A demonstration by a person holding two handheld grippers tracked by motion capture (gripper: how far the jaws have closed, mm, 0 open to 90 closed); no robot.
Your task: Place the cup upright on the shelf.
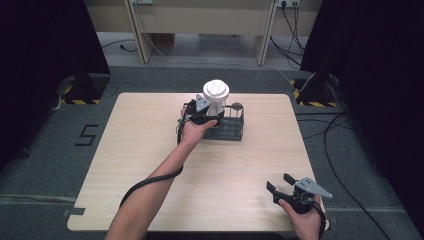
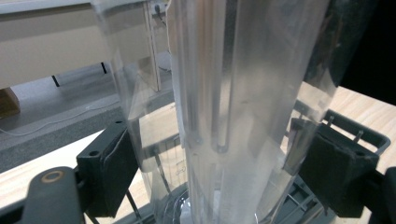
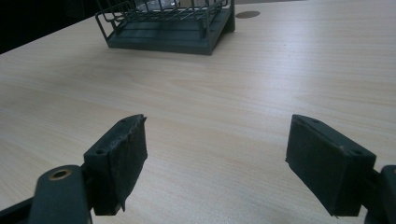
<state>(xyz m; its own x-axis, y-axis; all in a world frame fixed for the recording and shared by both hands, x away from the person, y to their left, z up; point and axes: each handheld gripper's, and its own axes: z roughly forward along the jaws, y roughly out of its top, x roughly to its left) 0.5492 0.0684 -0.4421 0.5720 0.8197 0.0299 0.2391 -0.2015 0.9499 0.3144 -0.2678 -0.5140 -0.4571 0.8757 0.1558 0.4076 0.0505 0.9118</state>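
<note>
A tall clear plastic container (image 1: 215,102) with a white ribbed lid stands upright in the left end of a dark wire rack (image 1: 234,131) at the table's far middle. My left gripper (image 1: 204,118) is shut on its lower body from the near left. In the left gripper view the clear container (image 2: 243,93) fills the space between the pads (image 2: 109,172), with the rack's rim (image 2: 362,135) behind it. My right gripper (image 1: 281,184) rests near the front right edge, open with nothing between its jaws. Its own view looks between the open right gripper (image 3: 215,158) pads at the rack (image 3: 163,32) far off.
The pale wooden table (image 1: 150,165) has bare surface on the left and in the middle. A small dark round disc (image 1: 237,105) lies just behind the rack. Cables run over the floor at the right, and black curtains flank both sides.
</note>
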